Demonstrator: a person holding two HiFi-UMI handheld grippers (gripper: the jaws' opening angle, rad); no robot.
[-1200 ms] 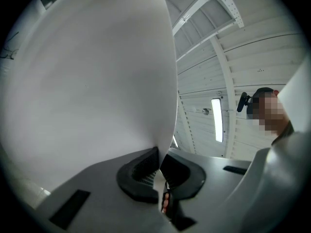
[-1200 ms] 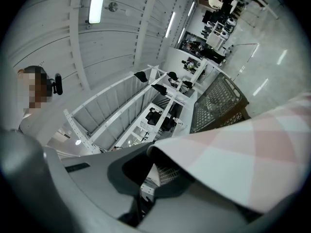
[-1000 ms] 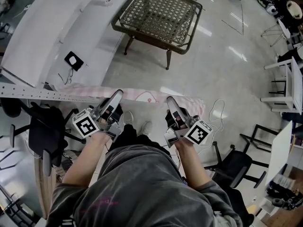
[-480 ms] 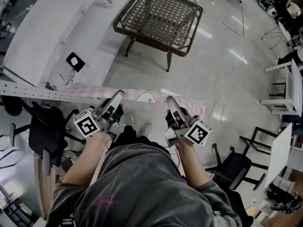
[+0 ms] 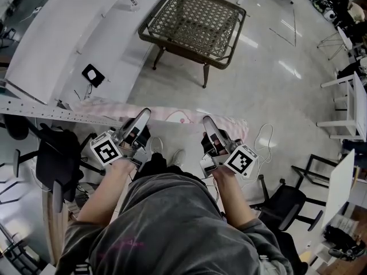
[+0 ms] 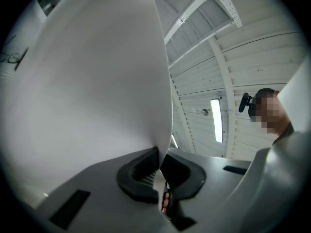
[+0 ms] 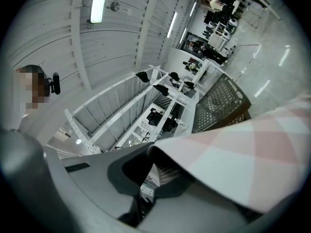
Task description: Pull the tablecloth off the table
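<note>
The left gripper [image 5: 141, 115] and right gripper [image 5: 207, 122] each pinch the top edge of the pink-checked tablecloth [image 5: 172, 114]. It hangs at frame centre, clear of the wicker table [image 5: 183, 47] above. Both bites look shallow, so a slip could drop a corner onto the floor.

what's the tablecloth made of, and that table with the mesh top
tablecloth: looks like thin, soft fabric with a matte finish and a pink and white check. It drapes and curls at its edge rather than holding a shape.
table: the top seems to be woven wicker or rattan, going by its lattice pattern. The dark frame and legs could be wood or metal; that cannot be told from here.
</note>
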